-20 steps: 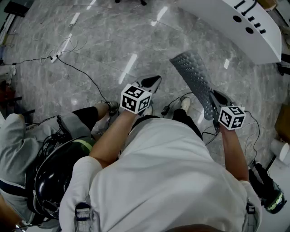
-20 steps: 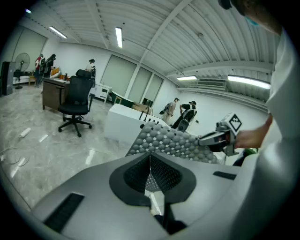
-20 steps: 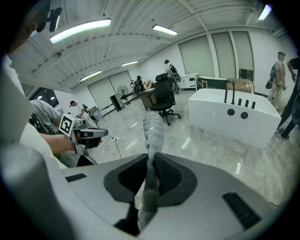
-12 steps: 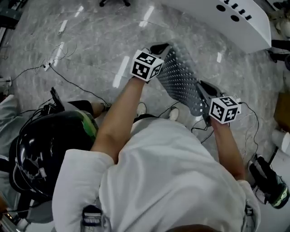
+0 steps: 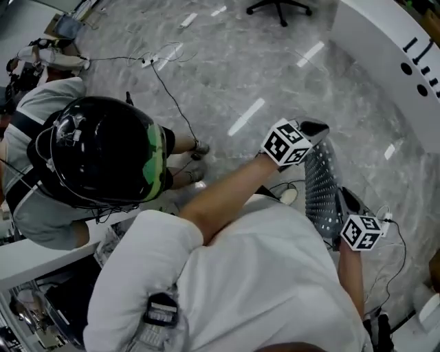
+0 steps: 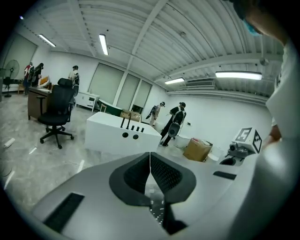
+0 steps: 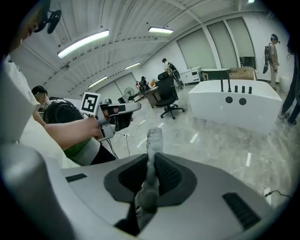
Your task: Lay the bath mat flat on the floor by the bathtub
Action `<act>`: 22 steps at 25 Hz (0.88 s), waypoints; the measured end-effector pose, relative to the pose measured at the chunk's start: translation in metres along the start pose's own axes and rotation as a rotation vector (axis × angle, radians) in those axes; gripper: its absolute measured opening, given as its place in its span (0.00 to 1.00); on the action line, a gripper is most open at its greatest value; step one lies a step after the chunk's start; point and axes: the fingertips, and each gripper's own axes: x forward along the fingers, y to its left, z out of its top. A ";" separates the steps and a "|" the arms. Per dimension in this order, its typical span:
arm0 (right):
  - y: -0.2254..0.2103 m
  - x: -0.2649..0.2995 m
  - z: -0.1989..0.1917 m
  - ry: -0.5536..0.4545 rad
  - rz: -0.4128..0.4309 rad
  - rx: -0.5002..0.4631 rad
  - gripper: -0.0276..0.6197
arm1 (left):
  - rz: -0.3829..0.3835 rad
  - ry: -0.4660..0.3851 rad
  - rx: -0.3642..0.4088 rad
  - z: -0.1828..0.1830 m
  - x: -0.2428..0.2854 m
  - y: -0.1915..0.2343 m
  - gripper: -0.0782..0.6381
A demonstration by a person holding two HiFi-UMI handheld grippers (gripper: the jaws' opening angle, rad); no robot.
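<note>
The grey perforated bath mat hangs off the floor, stretched between my two grippers and seen nearly edge-on. My left gripper is shut on its far end; in the left gripper view the jaws are pressed together with a shiny strip of mat below them. My right gripper is shut on the near end, and the mat's edge sticks up between its pads. The white bathtub stands at the upper right, a short way beyond the mat.
A person in a black helmet crouches close on my left. Cables trail across the grey marble floor. An office chair stands at the far edge. A cardboard box and standing people are beyond the tub.
My left gripper has reached forward and taken the mat's far end. The mat now spans both grippers. The head view has swung left, bringing the helmeted person into view.
</note>
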 end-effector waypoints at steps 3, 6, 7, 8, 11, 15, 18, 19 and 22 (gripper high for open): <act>-0.010 -0.008 -0.015 -0.009 -0.017 -0.002 0.13 | 0.004 0.031 0.008 -0.021 -0.016 -0.021 0.14; -0.034 -0.006 -0.018 -0.033 -0.020 -0.002 0.13 | 0.028 0.043 0.018 -0.033 -0.015 -0.027 0.14; -0.046 -0.010 -0.020 -0.044 -0.030 0.011 0.13 | 0.029 0.045 0.017 -0.035 -0.009 -0.033 0.14; -0.056 -0.016 -0.021 -0.061 -0.045 0.028 0.13 | 0.024 0.047 0.013 -0.038 -0.003 -0.039 0.14; -0.084 -0.033 -0.020 -0.116 -0.091 0.089 0.13 | -0.008 0.056 0.017 -0.042 0.017 -0.056 0.14; -0.112 -0.043 0.004 -0.179 -0.132 0.124 0.13 | -0.054 0.062 0.013 -0.036 0.047 -0.068 0.14; -0.123 -0.043 0.017 -0.203 -0.148 0.141 0.13 | -0.088 0.073 0.011 -0.035 0.063 -0.073 0.14; -0.125 -0.044 0.019 -0.211 -0.150 0.147 0.13 | -0.096 0.073 0.009 -0.036 0.065 -0.075 0.14; -0.129 -0.039 0.029 -0.233 -0.135 0.172 0.12 | -0.108 0.059 -0.009 -0.036 0.067 -0.077 0.14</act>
